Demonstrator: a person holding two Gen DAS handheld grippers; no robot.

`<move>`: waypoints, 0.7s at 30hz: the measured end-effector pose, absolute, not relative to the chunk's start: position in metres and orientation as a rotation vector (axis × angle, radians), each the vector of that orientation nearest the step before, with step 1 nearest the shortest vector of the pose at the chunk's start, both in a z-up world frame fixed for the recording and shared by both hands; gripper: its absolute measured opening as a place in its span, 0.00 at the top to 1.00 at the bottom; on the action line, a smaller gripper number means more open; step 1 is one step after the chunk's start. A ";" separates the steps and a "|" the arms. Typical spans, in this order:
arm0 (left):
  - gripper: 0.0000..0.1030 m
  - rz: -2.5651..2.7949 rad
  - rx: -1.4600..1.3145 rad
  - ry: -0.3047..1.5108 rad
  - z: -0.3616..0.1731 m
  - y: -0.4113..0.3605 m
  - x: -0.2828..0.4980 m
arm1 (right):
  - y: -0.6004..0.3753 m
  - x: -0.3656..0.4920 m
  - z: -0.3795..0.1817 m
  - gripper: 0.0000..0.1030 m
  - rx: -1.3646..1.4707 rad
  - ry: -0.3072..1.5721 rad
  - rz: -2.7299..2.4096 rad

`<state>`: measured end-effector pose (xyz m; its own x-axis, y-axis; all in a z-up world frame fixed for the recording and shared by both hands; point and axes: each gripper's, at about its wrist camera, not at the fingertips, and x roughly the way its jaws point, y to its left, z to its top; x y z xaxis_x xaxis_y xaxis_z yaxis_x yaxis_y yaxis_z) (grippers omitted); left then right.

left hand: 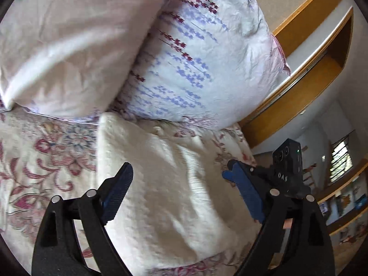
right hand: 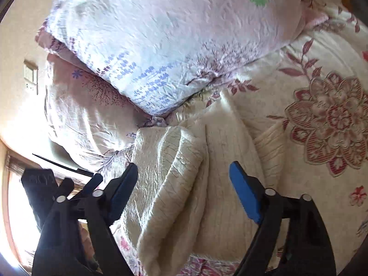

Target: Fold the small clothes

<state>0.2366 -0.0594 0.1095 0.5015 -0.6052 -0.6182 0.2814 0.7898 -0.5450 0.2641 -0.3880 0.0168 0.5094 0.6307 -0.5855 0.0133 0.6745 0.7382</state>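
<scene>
Cream garment on a floral bedspread — 2 tools above it, both apart.

Item 1: cream textured garment (left hand: 161, 184), partly folded, lying on the floral bedspread (left hand: 46, 156) just below 2 pillows; in the right wrist view one edge is rolled over into a thick fold (right hand: 170, 184). Item 2: left tool (left hand: 177, 179), blue-padded fingers (left hand: 117, 193) spread wide over the garment, nothing clamped between them. Item 3: right tool (right hand: 184, 172), jaws also apart, the cloth fold lying between the fingers but not pressed by the pads. Item 4: pillow with blue and maroon print (left hand: 195, 57), leaning against a plain pinkish pillow (left hand: 69, 46) — both touching the garment's far edge. Item 5: wooden shelving (left hand: 310, 80) beside the bed.
</scene>
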 end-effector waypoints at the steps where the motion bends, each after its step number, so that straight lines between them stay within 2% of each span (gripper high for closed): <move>1: 0.14 -0.515 -0.374 0.898 0.108 -0.055 0.233 | -0.386 0.272 0.011 0.41 0.790 1.009 0.430; 2: 0.14 -0.485 -0.346 0.902 0.106 -0.051 0.228 | -0.384 0.279 0.004 0.45 0.810 1.037 0.435; 5: 0.14 -0.411 -0.279 0.928 0.093 -0.045 0.220 | -0.378 0.291 -0.006 0.49 0.838 1.077 0.434; 10: 0.13 -0.368 -0.202 0.969 0.072 -0.057 0.210 | -0.365 0.299 -0.013 0.50 0.809 1.124 0.428; 12: 0.10 -0.352 -0.145 0.973 0.069 -0.066 0.208 | -0.360 0.300 -0.017 0.53 0.800 1.140 0.429; 13: 0.08 -0.347 -0.114 0.969 0.069 -0.070 0.208 | -0.357 0.300 -0.018 0.59 0.796 1.145 0.432; 14: 0.07 -0.343 -0.087 0.963 0.068 -0.073 0.207 | -0.355 0.300 -0.020 0.72 0.795 1.146 0.439; 15: 0.06 -0.343 -0.068 0.959 0.068 -0.075 0.207 | -0.352 0.299 -0.021 0.79 0.795 1.147 0.451; 17: 0.06 -0.350 -0.056 0.958 0.068 -0.077 0.206 | -0.347 0.296 -0.017 0.84 0.769 1.119 0.460; 21: 0.05 -0.349 -0.054 0.963 0.066 -0.076 0.206 | -0.344 0.291 0.010 0.86 0.684 1.017 0.463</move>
